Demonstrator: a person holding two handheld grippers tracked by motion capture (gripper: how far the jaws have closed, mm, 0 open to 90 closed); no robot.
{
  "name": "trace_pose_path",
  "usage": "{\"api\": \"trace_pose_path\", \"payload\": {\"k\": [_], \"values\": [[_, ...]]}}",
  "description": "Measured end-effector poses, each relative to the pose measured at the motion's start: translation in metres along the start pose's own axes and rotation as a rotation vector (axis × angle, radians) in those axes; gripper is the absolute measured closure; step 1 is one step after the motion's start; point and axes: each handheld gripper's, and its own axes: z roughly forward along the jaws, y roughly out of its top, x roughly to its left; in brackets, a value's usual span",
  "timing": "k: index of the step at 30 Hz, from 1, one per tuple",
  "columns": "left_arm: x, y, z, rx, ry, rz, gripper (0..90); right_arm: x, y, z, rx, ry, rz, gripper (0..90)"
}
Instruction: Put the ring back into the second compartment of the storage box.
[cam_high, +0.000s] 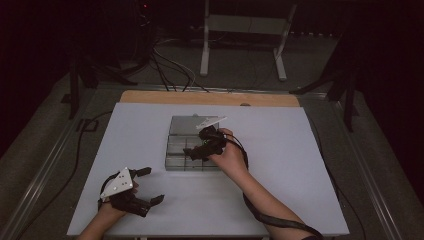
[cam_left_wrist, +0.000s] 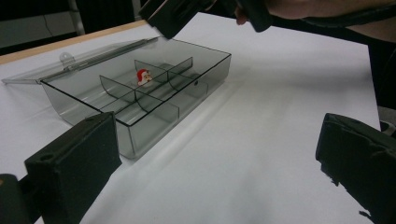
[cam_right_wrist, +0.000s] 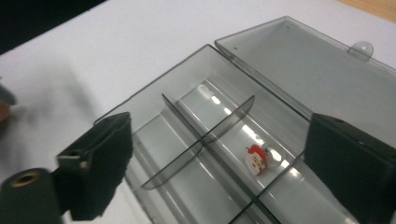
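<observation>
One tiny Santa (cam_right_wrist: 256, 159) lies inside the clear box (cam_high: 172, 160). Above the box, the right gripper (cam_high: 196, 151) is spread wide. Near it, the left gripper (cam_high: 150, 185) is spread too.

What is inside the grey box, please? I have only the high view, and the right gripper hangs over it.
Observer: A small Santa figure lies in one compartment of the box.
Operator: Is the right gripper holding it?
Observer: No, the right gripper is open, its jaws apart above the figure.
Operator: And is the lid in the way?
Observer: No, the clear lid lies folded back flat on the table.
</observation>
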Motion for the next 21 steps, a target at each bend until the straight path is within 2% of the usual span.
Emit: {"api": "trace_pose_path", "payload": {"k": [4, 11, 18, 21], "values": [[0.0, 0.0, 0.0, 0.002, 0.001, 0.002, 0.9, 0.0, -0.002, -0.011, -0.021, 0.01, -0.011, 2.3], [0.0, 0.0, 0.001, 0.004, -0.001, 0.002, 0.9, 0.0, -0.009, -0.024, -0.019, 0.04, -0.026, 0.9], [0.0, 0.0, 0.001, 0.006, -0.002, 0.001, 0.9, -0.002, -0.019, -0.037, -0.014, 0.042, -0.046, 0.9], [0.0, 0.0, 0.002, 0.006, -0.003, 0.0, 0.9, -0.005, -0.026, -0.045, -0.015, 0.043, -0.041, 0.9]]}}
